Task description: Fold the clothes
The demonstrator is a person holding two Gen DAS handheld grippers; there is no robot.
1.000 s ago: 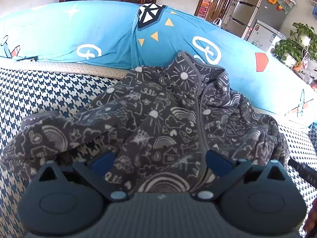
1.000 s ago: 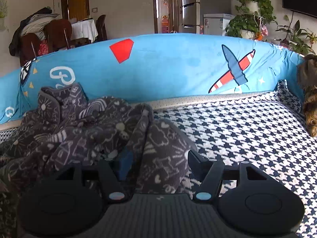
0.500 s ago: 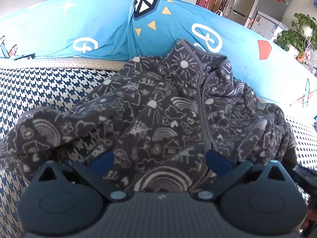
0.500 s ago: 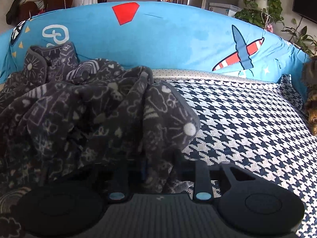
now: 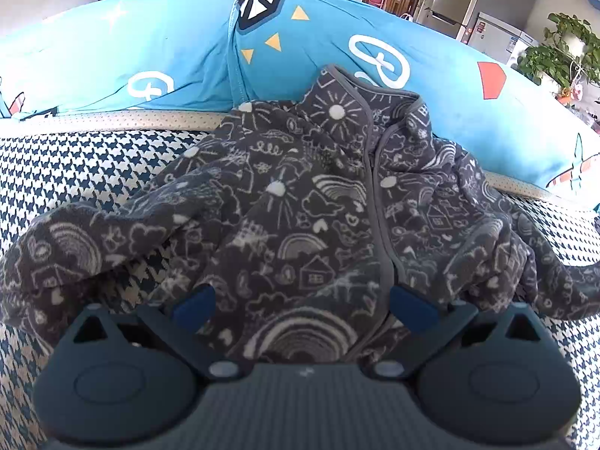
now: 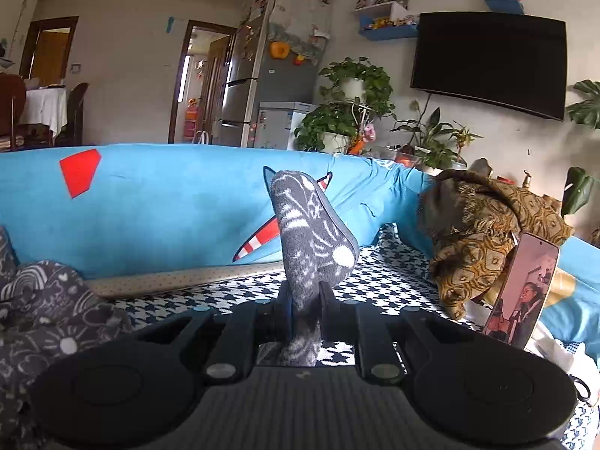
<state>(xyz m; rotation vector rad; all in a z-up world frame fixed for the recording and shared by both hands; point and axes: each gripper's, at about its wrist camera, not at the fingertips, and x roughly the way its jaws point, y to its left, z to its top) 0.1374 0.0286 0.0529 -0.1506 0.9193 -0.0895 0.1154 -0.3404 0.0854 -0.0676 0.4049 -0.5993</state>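
Jacket [image 5: 300, 202], grey fleece with white doodles, spread rumpled on houndstooth cover [image 5: 75, 165], collar up against blue cushion [image 5: 150, 48]. Left gripper [image 5: 302, 305] low over hem, jaws wide apart, fabric between but not pinched. Right gripper [image 6: 305, 311] clamped on sleeve cuff [image 6: 311, 232], cuff standing upright. Phone [image 6: 525, 285] propped far right.

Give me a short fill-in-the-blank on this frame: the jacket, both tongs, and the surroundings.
1. The right tongs are shut on the jacket's ____.
2. The left tongs are ____, straddling the jacket hem.
3. The jacket lies on a ____-patterned cover.
4. A ____ leans upright at the right, beside a brown cloth.

Missing words: sleeve; open; houndstooth; phone
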